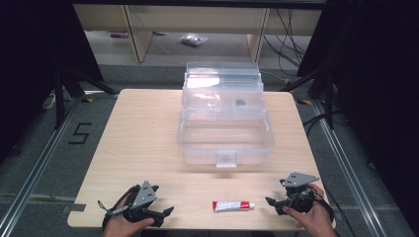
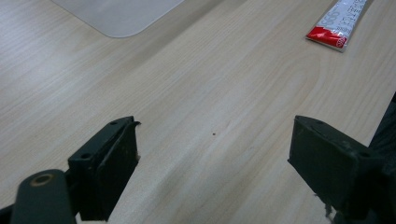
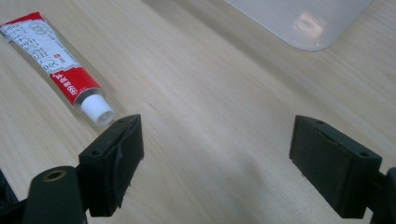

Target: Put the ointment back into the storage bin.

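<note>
A small red-and-white tube (image 1: 233, 205) with a white cap lies flat near the table's front edge, between my two grippers. In the right gripper view the tube (image 3: 55, 66) lies just beyond the left jaw, cap toward me. The left gripper view catches the tube's flat end (image 2: 337, 22) at the top right. My left gripper (image 1: 165, 213) rests on the table at the front left, open with nothing between its jaws. My right gripper (image 1: 272, 201) sits at the front right, also open and holding nothing. A clear plastic box (image 1: 225, 132) stands open mid-table, its lid tilted back.
The light wooden table (image 1: 138, 143) has bare room on both sides of the box. A corner of the box's clear base (image 2: 121, 16) appears ahead of the left gripper, and another corner (image 3: 303, 23) ahead of the right. Dark stands and cables flank the table.
</note>
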A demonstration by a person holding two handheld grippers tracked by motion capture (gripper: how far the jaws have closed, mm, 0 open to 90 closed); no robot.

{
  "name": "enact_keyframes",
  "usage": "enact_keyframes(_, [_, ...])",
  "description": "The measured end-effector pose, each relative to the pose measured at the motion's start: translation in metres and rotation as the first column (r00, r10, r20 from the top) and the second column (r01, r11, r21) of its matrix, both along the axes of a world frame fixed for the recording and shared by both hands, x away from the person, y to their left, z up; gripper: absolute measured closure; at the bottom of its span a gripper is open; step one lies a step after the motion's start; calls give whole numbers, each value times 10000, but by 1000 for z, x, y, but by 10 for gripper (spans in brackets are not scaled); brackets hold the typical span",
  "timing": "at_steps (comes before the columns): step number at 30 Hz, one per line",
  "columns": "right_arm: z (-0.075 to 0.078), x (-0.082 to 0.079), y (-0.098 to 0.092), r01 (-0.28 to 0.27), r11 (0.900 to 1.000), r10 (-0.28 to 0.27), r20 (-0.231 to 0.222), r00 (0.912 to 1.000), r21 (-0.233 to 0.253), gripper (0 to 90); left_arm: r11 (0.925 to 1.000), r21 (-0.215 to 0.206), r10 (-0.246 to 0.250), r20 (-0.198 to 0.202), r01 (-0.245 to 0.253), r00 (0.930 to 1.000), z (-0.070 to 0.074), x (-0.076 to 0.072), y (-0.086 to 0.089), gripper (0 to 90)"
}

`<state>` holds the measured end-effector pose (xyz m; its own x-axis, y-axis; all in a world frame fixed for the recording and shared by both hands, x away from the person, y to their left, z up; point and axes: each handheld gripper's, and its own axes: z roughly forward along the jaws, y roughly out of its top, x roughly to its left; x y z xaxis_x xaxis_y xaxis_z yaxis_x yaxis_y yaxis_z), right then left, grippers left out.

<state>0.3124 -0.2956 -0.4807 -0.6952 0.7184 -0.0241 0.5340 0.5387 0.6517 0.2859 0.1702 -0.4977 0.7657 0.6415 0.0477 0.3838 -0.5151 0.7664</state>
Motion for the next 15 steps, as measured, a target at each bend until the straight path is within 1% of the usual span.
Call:
enact_keyframes(1, [0,1,0,-134,9999,136,151,9998,-104,181,10000,90,26,3,-26,10000,0,0,0,151])
enact_keyframes(5, [0,1,1,-50,10000,49,-25,10000,-58,179,10000,74,12,-16,-12,10000,0,0,0,151])
enact_keyframes(6, [0,2,1,-124,9998,123,-29,9999,-161,179,10000,74,14,-17,-14,10000,0,0,0,151])
enact_keyframes(8, [0,2,1,-103,9999,103,-35,9999,-127,179,10000,73,12,-20,-12,10000,0,0,0,151])
enact_keyframes(9, [0,3,1,-233,9996,234,50,9997,-136,178,10000,15,24,18,-24,10000,0,0,0,151])
enact_keyframes(13, [0,3,2,-195,9998,194,-70,9998,-57,174,10000,-19,60,16,-60,10000,0,0,0,151])
enact_keyframes(14, [0,2,3,-83,10000,83,73,9999,-48,174,10000,-14,61,11,-61,10000,0,0,0,151])
enact_keyframes(15, [2,2,3,-195,9997,194,-65,9998,-177,173,10000,-7,51,13,-51,10000,0,0,0,151])
